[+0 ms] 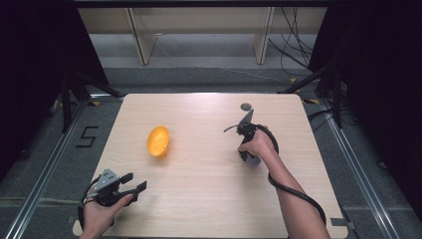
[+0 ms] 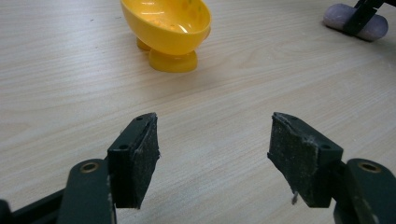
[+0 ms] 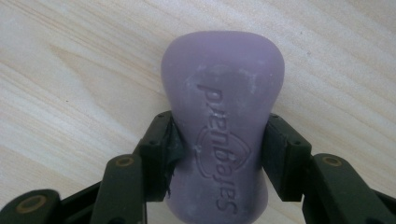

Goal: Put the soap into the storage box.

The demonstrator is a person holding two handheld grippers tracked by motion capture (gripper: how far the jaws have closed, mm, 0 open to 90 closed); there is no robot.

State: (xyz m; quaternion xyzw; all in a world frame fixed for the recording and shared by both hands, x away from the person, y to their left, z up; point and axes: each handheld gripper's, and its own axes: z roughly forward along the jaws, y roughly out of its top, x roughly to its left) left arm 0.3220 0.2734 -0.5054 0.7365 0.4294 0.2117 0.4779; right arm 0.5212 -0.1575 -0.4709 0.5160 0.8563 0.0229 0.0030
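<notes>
My right gripper (image 3: 217,154) clamps a purple soap (image 3: 223,116) at its waist, both pads pressed on its sides; the soap lies flat on the table (image 3: 70,70). The right gripper view gives embossed lettering on the bar, which the high view hides: there my right hand (image 1: 257,144) covers most of the soap (image 1: 253,160), centre right of frame, with just a sliver of purple below the fingers. In the left gripper view the soap (image 2: 341,18) sits at the upper right corner, a black jaw crossing it.

My left gripper (image 2: 212,156) has jaws wide, nothing between them, bare wood ahead. In the high view it is at the lower left (image 1: 130,186), near the table's front edge.

A yellow bowl (image 1: 158,142), tipped on its side, sits left of centre, well apart from the soap. It's at the top, left of centre, in the left gripper view (image 2: 168,28), foot on the wood. A small dark disc (image 1: 246,106) lies near the far edge. Open wood between bowl and soap; lower centre of the table is free.
</notes>
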